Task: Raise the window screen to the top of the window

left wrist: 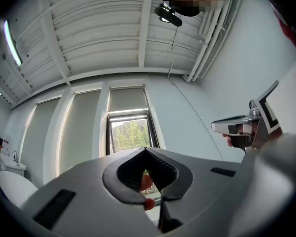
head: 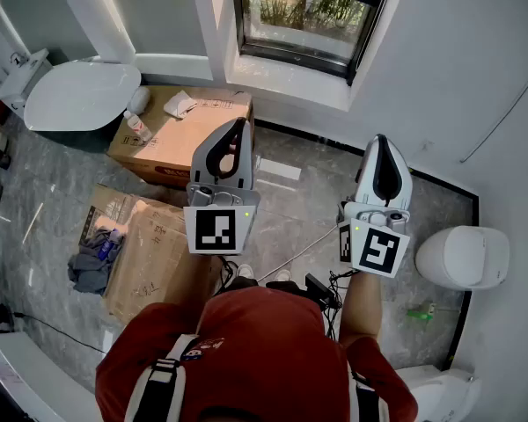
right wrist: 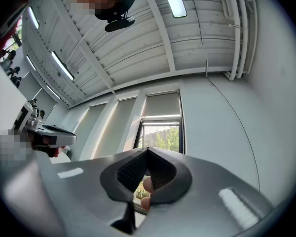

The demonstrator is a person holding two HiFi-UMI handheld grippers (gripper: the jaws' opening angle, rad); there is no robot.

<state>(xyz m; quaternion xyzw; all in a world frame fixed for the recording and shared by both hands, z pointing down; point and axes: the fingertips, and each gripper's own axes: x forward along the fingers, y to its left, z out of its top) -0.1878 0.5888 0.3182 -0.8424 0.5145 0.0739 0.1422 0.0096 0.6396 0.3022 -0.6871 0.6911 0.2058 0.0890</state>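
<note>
Ahead, the window (head: 308, 16) sits in the white wall, its window screen (left wrist: 128, 99) covering the upper part. The left gripper (head: 239, 128) and right gripper (head: 381, 143) are clenched, empty, well short of it. Cardboard boxes (head: 180, 134) sit left on the grey floor (head: 308, 200).
</note>
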